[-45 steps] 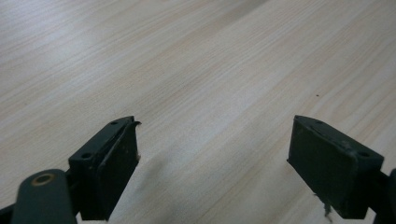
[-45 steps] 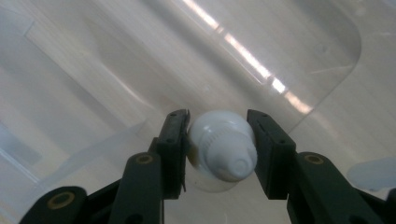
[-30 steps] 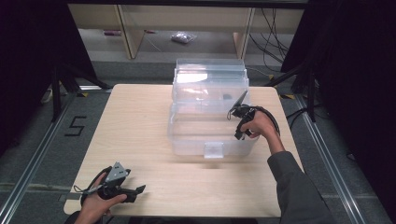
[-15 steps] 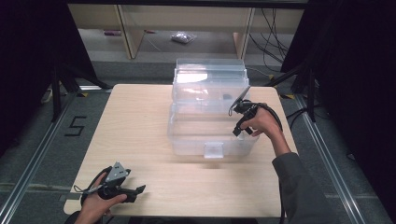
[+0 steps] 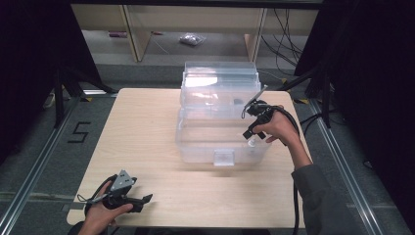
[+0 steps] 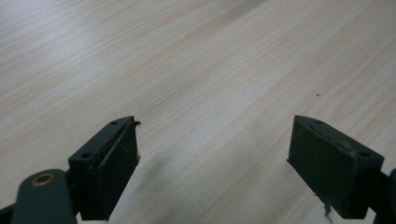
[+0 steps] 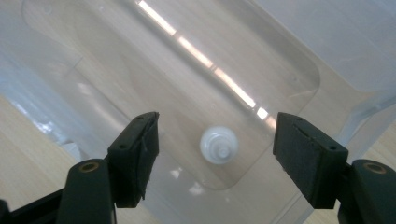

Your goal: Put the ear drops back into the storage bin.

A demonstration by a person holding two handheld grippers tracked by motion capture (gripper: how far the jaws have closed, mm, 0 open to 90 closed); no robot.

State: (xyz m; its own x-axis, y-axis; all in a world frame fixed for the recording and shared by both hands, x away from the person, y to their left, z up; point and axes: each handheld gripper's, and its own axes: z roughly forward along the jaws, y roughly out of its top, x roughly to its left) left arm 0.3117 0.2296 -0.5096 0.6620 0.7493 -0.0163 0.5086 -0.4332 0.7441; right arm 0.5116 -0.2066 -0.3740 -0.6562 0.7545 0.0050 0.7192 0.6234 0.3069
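High view: a clear bin (image 5: pixel 219 128) with its lid raised stands at the middle of the tabletop (image 5: pixel 147 132). The right hand-held gripper (image 5: pixel 250 128) hangs over the bin's right end, pointing down, probably because it has let go of a small white cap (image 5: pixel 252 142) inside. Its jaws have just been opening and now stand fairly wide with nothing between the pads. Right gripper view adds what the high view blurs: the cap (image 7: pixel 219 144) lies flat on the bin's floor, free of both jaws. The left hand-held gripper (image 5: pixel 144 199) rests near the tabletop's front left corner, well apart from the bin, likely parked; left gripper view shows its jaws wide open over bare wood.
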